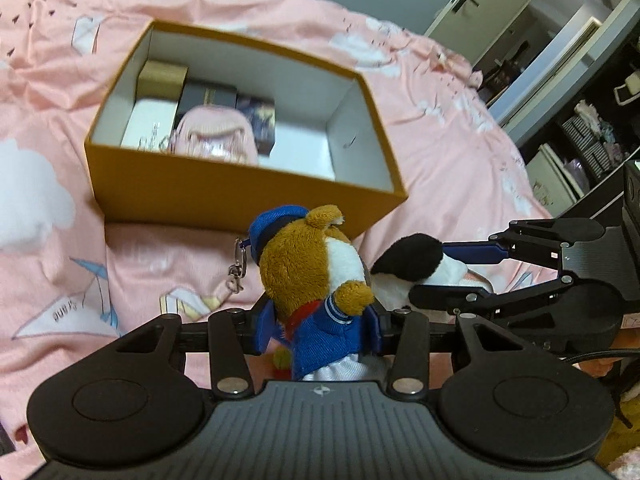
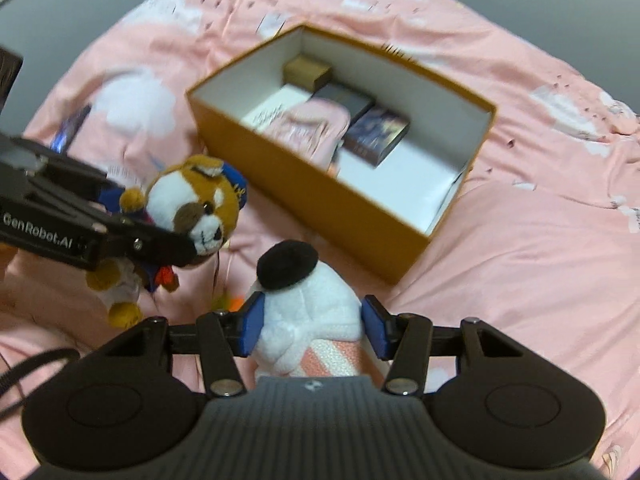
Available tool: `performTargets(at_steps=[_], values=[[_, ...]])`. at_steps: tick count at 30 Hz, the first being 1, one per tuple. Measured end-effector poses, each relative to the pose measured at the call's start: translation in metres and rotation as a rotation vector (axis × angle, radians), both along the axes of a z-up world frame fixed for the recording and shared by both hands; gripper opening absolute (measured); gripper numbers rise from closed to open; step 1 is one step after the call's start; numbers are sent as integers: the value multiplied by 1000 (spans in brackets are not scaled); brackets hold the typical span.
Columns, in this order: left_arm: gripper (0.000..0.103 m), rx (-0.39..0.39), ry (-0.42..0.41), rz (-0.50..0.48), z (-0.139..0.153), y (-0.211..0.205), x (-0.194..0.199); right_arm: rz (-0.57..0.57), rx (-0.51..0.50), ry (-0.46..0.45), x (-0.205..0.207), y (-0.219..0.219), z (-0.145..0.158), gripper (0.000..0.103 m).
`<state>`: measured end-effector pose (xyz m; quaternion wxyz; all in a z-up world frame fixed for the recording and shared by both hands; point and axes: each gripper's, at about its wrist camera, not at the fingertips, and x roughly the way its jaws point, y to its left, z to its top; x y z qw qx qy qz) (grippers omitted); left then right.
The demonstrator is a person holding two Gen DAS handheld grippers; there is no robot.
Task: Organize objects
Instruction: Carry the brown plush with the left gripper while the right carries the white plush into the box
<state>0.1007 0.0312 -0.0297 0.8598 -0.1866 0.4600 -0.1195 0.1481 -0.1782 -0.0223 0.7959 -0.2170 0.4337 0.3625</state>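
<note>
Brown-and-white plush dog (image 1: 316, 276) w/ blue cap, blue jacket, red scarf, metal clip at its cap: upright, off the bed, pinched at the body between blue fingers (image 1: 265, 328). White plush w/ black ear (image 2: 308, 300), pink-striped lower part, just beside it at 3 o'clock in the left wrist view, likewise pinched at both sides. Orange box (image 1: 224, 196), white inside, open, on the pink bed at 12 o'clock; inside at 9 o'clock: small boxes, pink pouch (image 2: 310, 128).

We're in a home bedroom: a bed (image 1: 440, 168) under a pink cloud-print sheet, a grey wall beyond, and at far right a doorway (image 1: 560, 36) and cluttered shelves (image 1: 588, 140).
</note>
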Motion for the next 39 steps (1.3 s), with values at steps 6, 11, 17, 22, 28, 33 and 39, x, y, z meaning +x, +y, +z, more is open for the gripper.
performTargets(at_steps=[6,11,17,22,28,33,39], values=[[51,-17,-87,17,17,5,-1,-74,102,-23,5,-10,20,54],[51,-24,-131,23,26,7,5,-109,183,-51,7,-14,36,54],[51,-20,-176,29,35,7,18,-165,268,-96,16,-15,53,54],[51,-28,-205,61,38,12,35,-247,341,-111,30,-14,58,54],[51,-37,-224,114,31,13,62,-375,402,-109,56,-9,48,54],[51,-37,-193,121,19,10,84,-452,419,-69,77,-3,32,54],[51,-34,-129,103,-1,3,107,-528,406,-38,96,3,12,54]])
